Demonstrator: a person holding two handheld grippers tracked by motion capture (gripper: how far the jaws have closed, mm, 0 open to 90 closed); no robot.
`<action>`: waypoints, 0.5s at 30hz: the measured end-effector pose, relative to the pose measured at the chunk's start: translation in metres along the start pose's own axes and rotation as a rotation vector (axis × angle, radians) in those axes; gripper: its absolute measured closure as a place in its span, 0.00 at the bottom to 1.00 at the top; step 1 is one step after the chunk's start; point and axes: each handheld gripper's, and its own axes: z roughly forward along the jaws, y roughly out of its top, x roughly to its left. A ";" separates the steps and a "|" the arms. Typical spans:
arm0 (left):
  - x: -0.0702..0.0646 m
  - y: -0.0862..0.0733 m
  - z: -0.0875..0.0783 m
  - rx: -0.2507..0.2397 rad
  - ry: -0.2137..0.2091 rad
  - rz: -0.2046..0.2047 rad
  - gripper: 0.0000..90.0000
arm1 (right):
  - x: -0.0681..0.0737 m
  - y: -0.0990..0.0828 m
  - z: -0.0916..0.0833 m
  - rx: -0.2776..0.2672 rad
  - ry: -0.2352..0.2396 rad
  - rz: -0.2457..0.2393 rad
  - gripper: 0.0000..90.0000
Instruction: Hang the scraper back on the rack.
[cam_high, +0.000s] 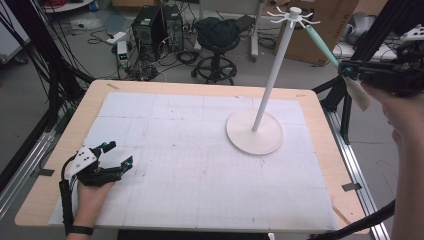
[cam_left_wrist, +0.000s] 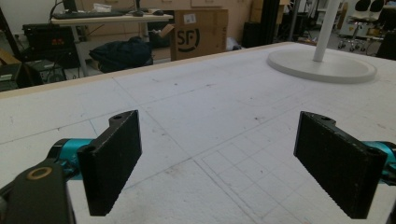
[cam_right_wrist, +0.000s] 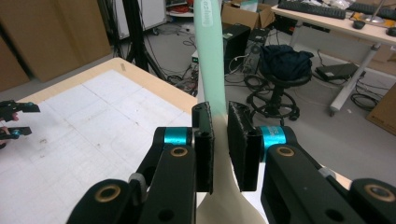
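The right gripper (cam_right_wrist: 219, 149) is clamped on a spatula (cam_right_wrist: 208, 60) where its mint-green handle meets the cream blade, held high over the right edge of the tabletop (cam_high: 65, 165), handle end up near the hooks of the white rack (cam_high: 292, 17); the step in hand looks like hanging it there. To do it well, keep the clamp firm, steer the handle's end squarely to one hook, and release only once the hook bears the weight; I cannot tell whether the handle end has a hole, nor whether it touches a hook.

The left gripper (cam_high: 116, 154) rests near the front left corner, jaws wide apart, nothing between them.

The high view gives the rack's hooks and the spatula's tilt; the right gripper view gives the grip itself; the left gripper view shows the rack's round base (cam_left_wrist: 322, 67) on the mat.
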 end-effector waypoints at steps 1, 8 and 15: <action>0.000 0.000 0.000 0.000 -0.001 0.000 0.17 | 0.000 0.000 0.002 0.000 0.001 0.000 0.90; 0.000 0.000 0.000 0.000 -0.001 0.000 0.17 | 0.002 -0.004 0.017 0.016 0.008 -0.010 0.90; 0.000 0.000 0.000 0.002 -0.001 0.003 0.17 | 0.004 -0.011 0.024 -0.024 0.025 -0.022 0.74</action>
